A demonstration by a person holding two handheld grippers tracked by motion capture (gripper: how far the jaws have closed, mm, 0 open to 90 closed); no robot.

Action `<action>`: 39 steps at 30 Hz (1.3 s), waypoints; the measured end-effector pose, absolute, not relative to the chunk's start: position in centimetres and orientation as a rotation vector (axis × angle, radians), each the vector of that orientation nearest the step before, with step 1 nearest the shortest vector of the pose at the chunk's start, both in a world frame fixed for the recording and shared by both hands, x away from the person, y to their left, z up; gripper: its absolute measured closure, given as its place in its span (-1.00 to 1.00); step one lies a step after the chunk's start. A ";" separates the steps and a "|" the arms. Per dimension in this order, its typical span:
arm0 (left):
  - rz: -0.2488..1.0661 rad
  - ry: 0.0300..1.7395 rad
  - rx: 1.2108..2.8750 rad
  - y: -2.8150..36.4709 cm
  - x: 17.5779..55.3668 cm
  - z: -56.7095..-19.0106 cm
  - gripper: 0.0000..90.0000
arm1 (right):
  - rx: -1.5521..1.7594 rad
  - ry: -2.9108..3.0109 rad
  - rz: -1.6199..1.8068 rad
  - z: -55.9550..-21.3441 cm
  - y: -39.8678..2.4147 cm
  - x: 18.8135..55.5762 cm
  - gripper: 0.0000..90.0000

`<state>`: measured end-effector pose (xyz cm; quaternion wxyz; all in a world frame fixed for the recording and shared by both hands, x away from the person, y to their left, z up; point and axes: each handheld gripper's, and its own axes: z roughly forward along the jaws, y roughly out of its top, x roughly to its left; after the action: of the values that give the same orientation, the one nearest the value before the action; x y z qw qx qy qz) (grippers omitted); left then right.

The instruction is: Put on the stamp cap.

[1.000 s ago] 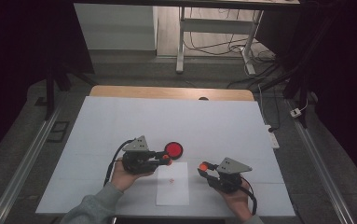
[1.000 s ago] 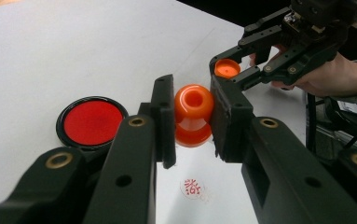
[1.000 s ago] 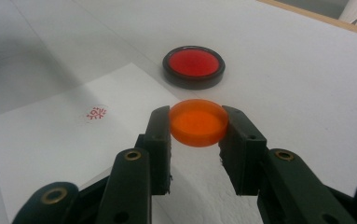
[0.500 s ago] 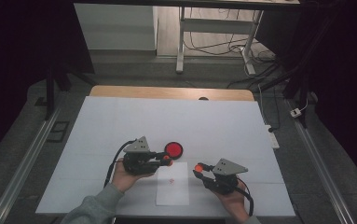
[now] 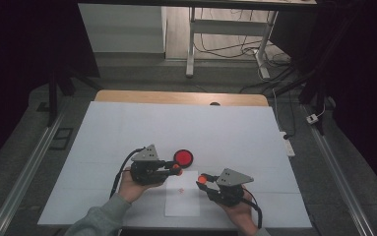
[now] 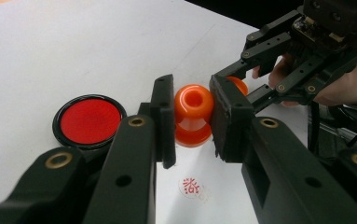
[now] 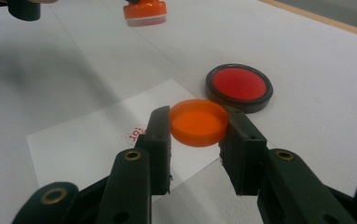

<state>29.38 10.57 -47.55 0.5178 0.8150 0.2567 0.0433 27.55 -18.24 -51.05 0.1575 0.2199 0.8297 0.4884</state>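
A white table (image 5: 127, 128) is filling the middle of the high view, with a person's two forearms coming in from six o'clock. A white paper sheet (image 5: 182, 201) is lying on it near the person's edge, between the two hands, and is carrying a small red stamped mark (image 6: 191, 186) near its middle.

The left gripper (image 5: 175, 168) is sitting at about nine o'clock of the sheet, its jaws pointing toward three o'clock. In the left gripper view (image 6: 190, 119) its jaws are closing on an orange stamp (image 6: 193, 114), pinching the narrow waist of the handle from both sides and holding it clear above the sheet. The stamp is showing a rounded knob with a dimple in its top and a wider flared base below.

The right gripper (image 5: 203, 181) is sitting at about three o'clock of the sheet, jaws pointing toward nine o'clock. In the right gripper view (image 7: 197, 122) its jaws are clamping an orange cap (image 7: 198, 121), a shallow round dish with a low rim, held over the sheet's far edge.

A round ink pad (image 5: 183, 158), red inside a black rim, is resting on the table at about twelve o'clock of the sheet, just beside the left gripper's tips and apart from the cap.
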 end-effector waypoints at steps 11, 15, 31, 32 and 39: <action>0.106 0.615 1.960 10.4 29.4 -47.6 0.60 | 0.606 2.381 1.395 -51.2 -17.6 27.4 0.43; 0.104 0.614 1.962 10.4 29.4 -47.7 0.60 | 0.598 2.385 1.405 -51.2 -17.2 27.3 0.43; 0.104 0.609 1.964 10.3 29.4 -47.7 0.60 | 0.550 2.418 1.411 -51.4 -15.1 27.1 0.43; 0.104 0.608 1.964 10.3 29.4 -47.7 0.60 | 0.546 2.420 1.409 -51.4 -15.0 27.1 0.43; 0.100 0.603 1.963 10.3 29.3 -47.7 0.60 | 0.548 2.426 1.405 -51.6 -14.5 27.2 0.43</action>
<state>29.34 10.25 -47.69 0.5166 0.8175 0.2512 0.0417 27.19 -14.49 -51.59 0.1420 0.1899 0.8407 0.4869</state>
